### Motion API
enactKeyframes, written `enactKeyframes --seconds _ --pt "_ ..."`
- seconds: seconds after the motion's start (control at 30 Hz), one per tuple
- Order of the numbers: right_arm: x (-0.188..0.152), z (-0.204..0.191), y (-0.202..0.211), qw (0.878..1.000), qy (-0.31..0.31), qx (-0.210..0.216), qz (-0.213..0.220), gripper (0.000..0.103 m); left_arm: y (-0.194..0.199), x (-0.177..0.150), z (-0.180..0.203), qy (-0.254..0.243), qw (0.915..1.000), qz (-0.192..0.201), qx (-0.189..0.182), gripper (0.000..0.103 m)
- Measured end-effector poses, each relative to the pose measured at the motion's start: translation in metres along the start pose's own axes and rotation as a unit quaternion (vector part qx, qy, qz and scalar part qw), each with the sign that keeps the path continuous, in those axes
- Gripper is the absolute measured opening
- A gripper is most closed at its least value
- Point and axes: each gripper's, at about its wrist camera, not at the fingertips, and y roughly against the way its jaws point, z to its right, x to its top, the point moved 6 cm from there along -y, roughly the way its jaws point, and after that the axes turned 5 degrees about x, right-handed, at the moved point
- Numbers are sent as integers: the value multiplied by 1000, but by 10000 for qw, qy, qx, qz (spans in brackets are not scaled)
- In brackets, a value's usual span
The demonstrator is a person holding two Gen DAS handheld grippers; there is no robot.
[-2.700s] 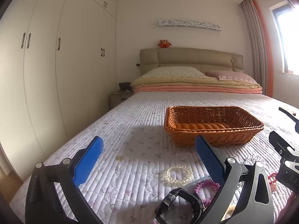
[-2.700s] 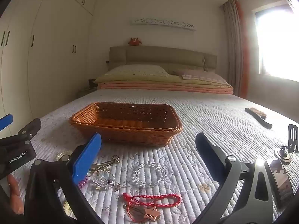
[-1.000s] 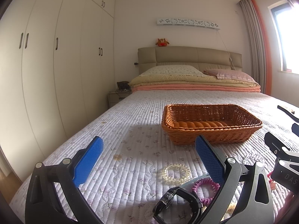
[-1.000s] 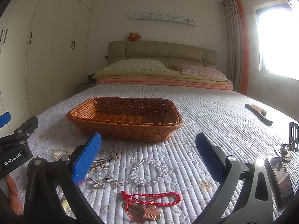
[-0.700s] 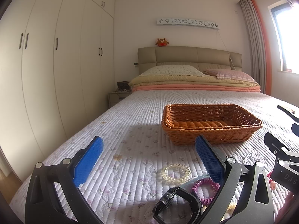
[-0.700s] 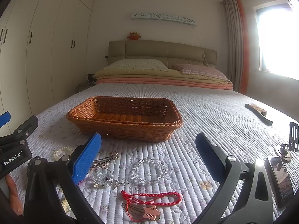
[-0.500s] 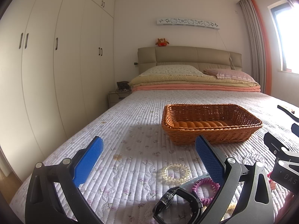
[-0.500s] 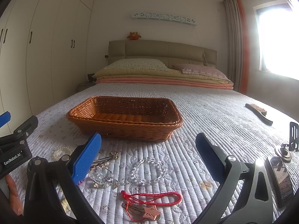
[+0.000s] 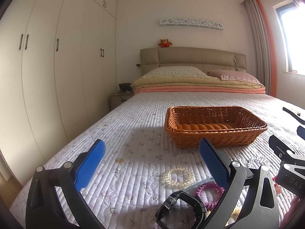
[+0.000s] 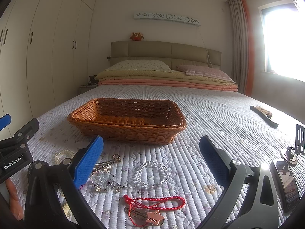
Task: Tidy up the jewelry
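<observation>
An empty wicker basket [image 9: 215, 127] [image 10: 127, 122] stands on the quilted bed. In front of it lies jewelry. The left wrist view shows a clear yellow coil bracelet [image 9: 179, 176], a purple coil hair tie [image 9: 208, 190] and a black watch [image 9: 179, 208]. The right wrist view shows a clear bead bracelet [image 10: 151, 174], a crystal chain [image 10: 103, 182], a metal clip [image 10: 108, 162] and a red cord with a rose star charm [image 10: 152, 208]. My left gripper [image 9: 152, 162] is open and empty, just above the bed. My right gripper [image 10: 152, 164] is open and empty over the bead bracelet.
A black-handled brush [image 10: 265, 115] lies on the bed at the right. A phone [image 10: 286, 183] and a small metal stand [image 10: 294, 148] lie at the near right. Folded blankets and pillows [image 10: 167, 76] are at the headboard. White wardrobes [image 9: 57, 76] line the left wall.
Both grippers have dropped slightly and levelled since 2.7 s ago; over the last second almost nothing has moved. Both stay open and empty.
</observation>
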Motion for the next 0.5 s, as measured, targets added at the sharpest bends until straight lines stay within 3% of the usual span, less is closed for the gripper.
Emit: enactKeyframes --seconds 0.37,0.5 --pt "-2 0 -1 10000 -5 -20 -24 97 -1 -1 0 43 10000 -32 -42 96" --pt "-3 -2 -3 9999 53 -1 -110 97 -13 -3 -14 462 9973 -440 -366 96"
